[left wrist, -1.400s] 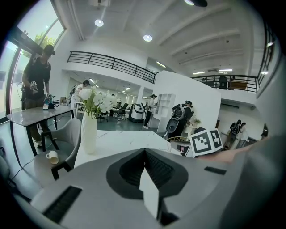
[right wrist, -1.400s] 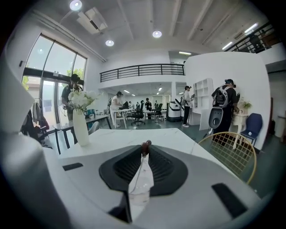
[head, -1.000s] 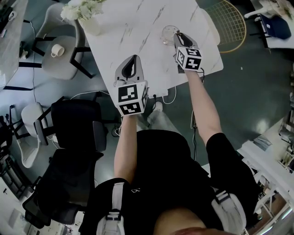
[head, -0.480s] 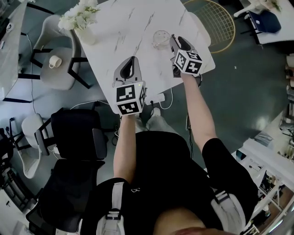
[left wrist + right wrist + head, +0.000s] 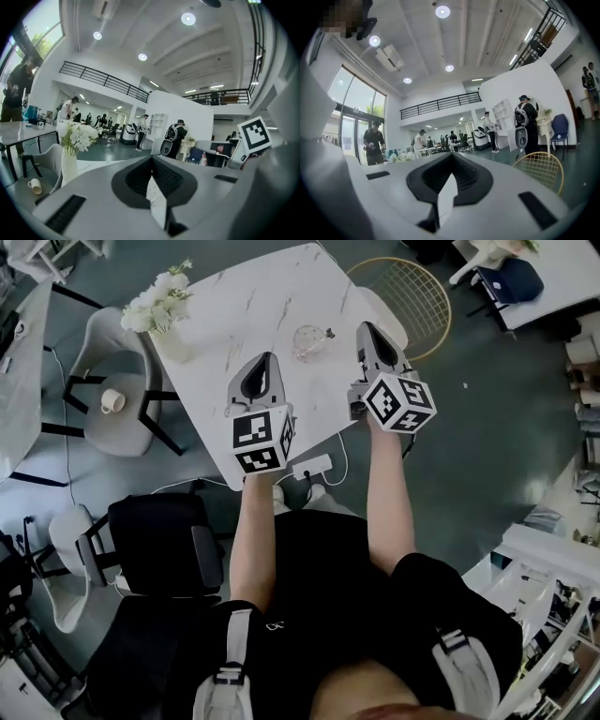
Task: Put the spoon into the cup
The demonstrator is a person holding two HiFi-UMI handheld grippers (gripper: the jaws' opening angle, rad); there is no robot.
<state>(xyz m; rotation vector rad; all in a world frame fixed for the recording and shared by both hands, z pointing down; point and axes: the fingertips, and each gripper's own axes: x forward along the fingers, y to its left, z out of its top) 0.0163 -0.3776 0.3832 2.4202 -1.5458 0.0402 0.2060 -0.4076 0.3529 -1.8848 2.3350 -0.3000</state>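
A clear glass cup (image 5: pixel 307 341) stands on the white marble table (image 5: pixel 234 306), and a thin spoon handle (image 5: pixel 327 333) seems to stick out of it to the right. My right gripper (image 5: pixel 364 327) hangs raised to the right of the cup, apart from it, shut with nothing in it. In the right gripper view its tips (image 5: pixel 451 158) meet and point level across the room. My left gripper (image 5: pixel 265 358) hovers over the table's near part, left of and nearer than the cup. Its tips (image 5: pixel 152 160) are closed together and hold nothing.
A vase of white flowers (image 5: pixel 159 310) (image 5: pixel 75 140) stands at the table's left corner. A gold wire chair (image 5: pixel 408 292) (image 5: pixel 541 171) is beyond the right edge. A grey chair (image 5: pixel 131 442) at the left carries a mug (image 5: pixel 112 401). A power strip (image 5: pixel 312 467) lies on the floor.
Both grippers have risen, the right one much more. The right gripper has come away from the cup toward the right and its jaws have closed empty.
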